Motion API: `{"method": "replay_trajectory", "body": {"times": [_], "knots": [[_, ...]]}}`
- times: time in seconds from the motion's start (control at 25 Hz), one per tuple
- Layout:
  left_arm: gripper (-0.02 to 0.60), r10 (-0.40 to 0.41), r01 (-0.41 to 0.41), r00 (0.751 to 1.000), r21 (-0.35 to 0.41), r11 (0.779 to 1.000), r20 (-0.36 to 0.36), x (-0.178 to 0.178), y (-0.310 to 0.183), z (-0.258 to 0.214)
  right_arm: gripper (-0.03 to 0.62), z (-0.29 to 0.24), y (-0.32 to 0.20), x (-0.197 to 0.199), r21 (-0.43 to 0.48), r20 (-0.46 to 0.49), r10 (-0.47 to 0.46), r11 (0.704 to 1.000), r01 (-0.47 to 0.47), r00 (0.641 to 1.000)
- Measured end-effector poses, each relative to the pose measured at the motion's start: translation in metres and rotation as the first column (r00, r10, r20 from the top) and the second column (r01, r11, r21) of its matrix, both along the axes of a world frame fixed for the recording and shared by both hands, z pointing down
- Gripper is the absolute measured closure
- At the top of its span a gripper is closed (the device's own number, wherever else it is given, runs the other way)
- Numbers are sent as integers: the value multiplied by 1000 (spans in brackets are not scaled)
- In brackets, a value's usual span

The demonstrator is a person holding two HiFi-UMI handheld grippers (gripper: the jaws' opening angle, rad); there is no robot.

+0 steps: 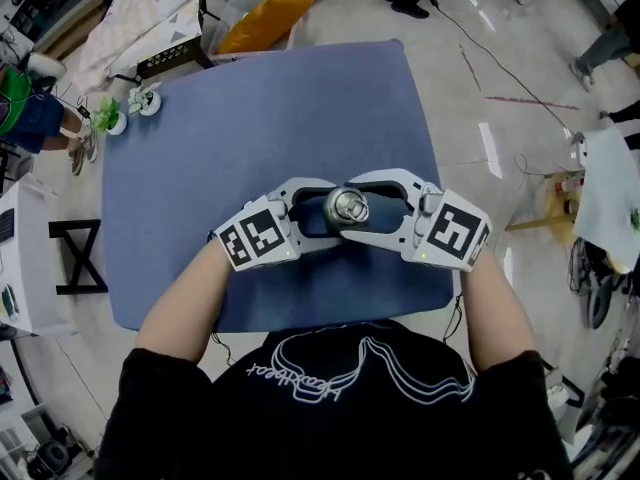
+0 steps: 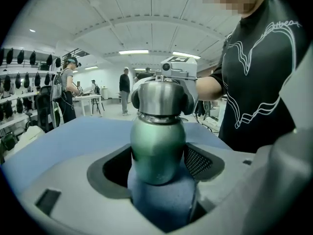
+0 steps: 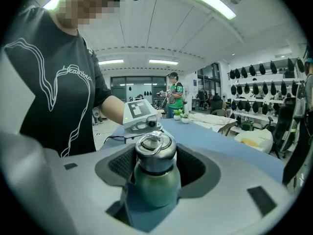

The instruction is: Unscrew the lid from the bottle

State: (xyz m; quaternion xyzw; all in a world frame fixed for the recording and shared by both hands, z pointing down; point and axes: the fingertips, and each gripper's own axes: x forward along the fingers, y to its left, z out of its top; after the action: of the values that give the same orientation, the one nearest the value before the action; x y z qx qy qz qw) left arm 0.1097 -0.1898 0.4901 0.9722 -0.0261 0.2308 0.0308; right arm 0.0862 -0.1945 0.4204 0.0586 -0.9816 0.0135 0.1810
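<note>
A green metal bottle (image 2: 157, 148) with a steel lid (image 1: 347, 206) stands in the middle of the blue table (image 1: 260, 118). A ring handle tops the lid (image 3: 155, 148). My left gripper (image 1: 328, 211) comes in from the left and is shut on the green body, whose sides sit against its dark pads (image 2: 199, 161). My right gripper (image 1: 362, 208) comes in from the right, opposite the left one, and is shut on the lid. In the left gripper view its dark pads (image 2: 190, 101) clasp both sides of the lid (image 2: 159, 98). The bottle's base is hidden.
Two small potted plants (image 1: 128, 108) stand at the table's far left corner. A bin with a yellow bag (image 1: 265, 23) lies beyond the far edge. A black stand (image 1: 75, 258) is on the floor at left, a white table (image 1: 612, 193) at right. People stand in the room.
</note>
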Motion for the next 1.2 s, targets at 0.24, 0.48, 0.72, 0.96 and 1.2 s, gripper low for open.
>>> {"method": "replay_trajectory", "body": {"times": [0.24, 0.48, 0.72, 0.96, 1.2], "knots": [[256, 43, -43, 999, -5, 999, 18, 2, 1, 0, 332, 0, 1, 2, -9, -19, -64, 998, 64, 998], [256, 34, -34, 999, -7, 999, 11, -2, 0, 1, 332, -2, -1, 1, 3, 13, -58, 998, 57, 998], [256, -28, 27, 999, -32, 999, -16, -27, 3, -8, 332, -24, -3, 2, 12, 106, -11, 1000, 10, 994], [262, -258, 256, 956, -29, 966, -142, -54, -3, -63, 333, -68, 1, 21, -13, 245, 180, 983, -183, 952], [497, -477, 487, 829, -41, 872, -290, -70, 16, -149, 336, -119, 25, 33, -23, 342, 368, 923, -384, 865]]}}
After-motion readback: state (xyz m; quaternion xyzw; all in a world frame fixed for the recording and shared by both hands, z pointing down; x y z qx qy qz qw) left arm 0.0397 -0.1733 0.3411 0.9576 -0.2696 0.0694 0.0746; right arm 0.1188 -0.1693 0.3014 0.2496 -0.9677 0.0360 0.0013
